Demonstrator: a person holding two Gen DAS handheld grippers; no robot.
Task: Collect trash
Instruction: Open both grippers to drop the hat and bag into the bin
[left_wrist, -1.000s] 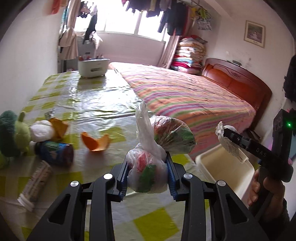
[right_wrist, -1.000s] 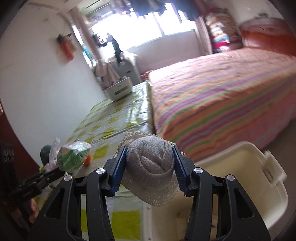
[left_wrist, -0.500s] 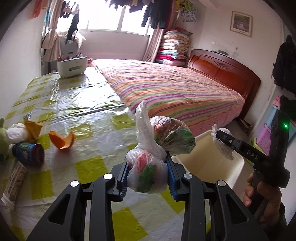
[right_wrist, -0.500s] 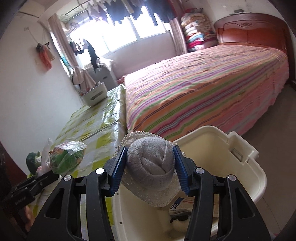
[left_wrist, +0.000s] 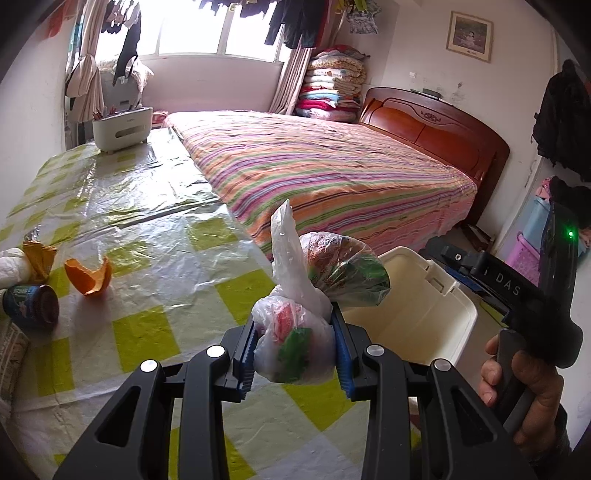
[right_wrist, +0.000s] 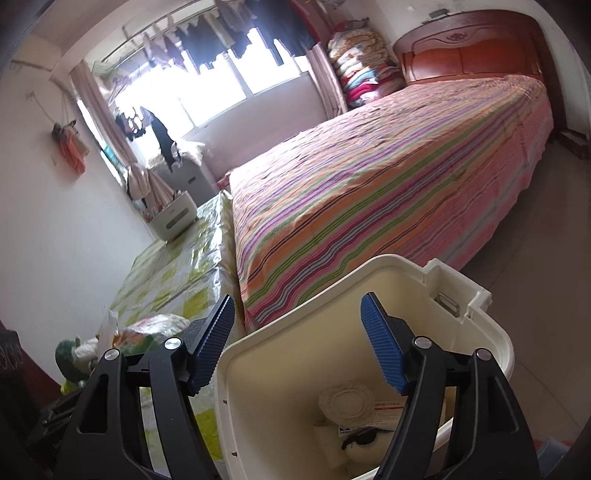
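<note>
bagged trash up next, bin beside the table

my left gripper (left_wrist: 295, 350) pinches the knotted plastic bag (left_wrist: 295, 332) at its soft, light, slippery belly above the table edge; my right gripper (right_wrist: 297, 343), jaws just opened, gapes empty over the bin (right_wrist: 506, 354).

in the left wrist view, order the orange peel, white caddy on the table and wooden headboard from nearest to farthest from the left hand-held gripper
1. Orange peel: on the table, left of the left hand-held gripper.
2. White caddy: far end of the table, by the window.
3. Wooden headboard: far right, across the bed.
</note>
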